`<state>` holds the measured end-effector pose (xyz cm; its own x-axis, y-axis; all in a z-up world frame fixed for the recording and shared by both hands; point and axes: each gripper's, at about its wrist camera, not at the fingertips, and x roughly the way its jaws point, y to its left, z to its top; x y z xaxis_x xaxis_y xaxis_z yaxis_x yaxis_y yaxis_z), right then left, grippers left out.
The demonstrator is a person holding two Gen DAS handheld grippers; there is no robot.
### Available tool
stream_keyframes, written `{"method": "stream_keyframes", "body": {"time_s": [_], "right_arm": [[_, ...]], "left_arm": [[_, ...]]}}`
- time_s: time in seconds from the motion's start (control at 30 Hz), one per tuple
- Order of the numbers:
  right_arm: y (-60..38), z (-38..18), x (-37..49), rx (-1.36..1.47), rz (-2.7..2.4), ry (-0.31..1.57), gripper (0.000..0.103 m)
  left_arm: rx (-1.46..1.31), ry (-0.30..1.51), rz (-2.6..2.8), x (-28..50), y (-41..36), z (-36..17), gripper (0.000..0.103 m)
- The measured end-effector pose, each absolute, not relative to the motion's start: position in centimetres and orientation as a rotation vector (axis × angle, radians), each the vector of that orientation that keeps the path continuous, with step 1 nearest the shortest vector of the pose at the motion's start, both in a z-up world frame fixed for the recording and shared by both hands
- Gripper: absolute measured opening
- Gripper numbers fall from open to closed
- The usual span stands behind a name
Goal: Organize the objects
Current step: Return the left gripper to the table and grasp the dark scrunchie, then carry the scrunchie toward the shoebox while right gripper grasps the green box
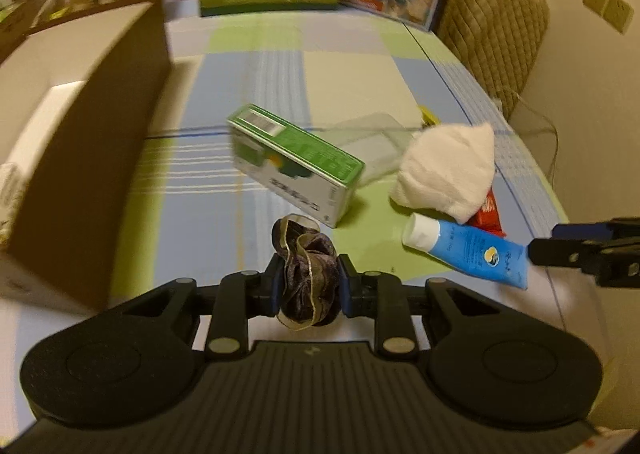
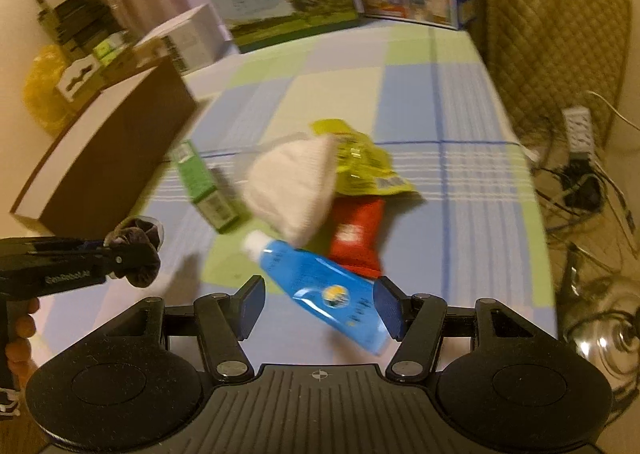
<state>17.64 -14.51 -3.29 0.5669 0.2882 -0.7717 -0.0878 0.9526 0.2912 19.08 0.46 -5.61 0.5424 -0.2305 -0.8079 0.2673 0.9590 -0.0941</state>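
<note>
Left claw (image 1: 308, 286) pinches a dark velvet scrunchie (image 1: 306, 274), held above the checked bench (image 1: 260, 65). Right claw (image 2: 320, 308) spread wide, nothing in it, blue tube (image 2: 320, 286) lying between its fingers on the bench. From the tube: white cloth (image 2: 292, 185) at 12 o'clock touching its cap end, red packet (image 2: 356, 238) at 1, yellow-green pouch (image 2: 360, 161) beyond. Green box (image 1: 296, 161) at 11. Brown box (image 1: 80, 157) at 9 o'clock, well apart.
</note>
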Motion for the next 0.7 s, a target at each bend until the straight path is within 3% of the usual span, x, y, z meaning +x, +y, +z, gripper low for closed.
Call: {"method": "stream_keyframes", "body": {"time_s": [0.3, 0.43, 0.7], "right_arm": [[-10.2, -2.0, 19.8, 0.142, 0.405, 0.878, 0.056], [-8.1, -1.6, 21.7, 0.103, 0.479, 0.849, 0.046], [-5.1, -1.3, 25.4, 0.046, 0.563, 0.814, 0.043]], "left_arm": [[-0.028, 0.868, -0.194, 16.5, 4.9, -0.6, 0.022], [-0.059, 0.821, -0.144, 15.6, 6.8, 1.5, 0.022], [-0.08, 0.759, -0.027, 15.1, 10.5, 4.4, 0.022]]}}
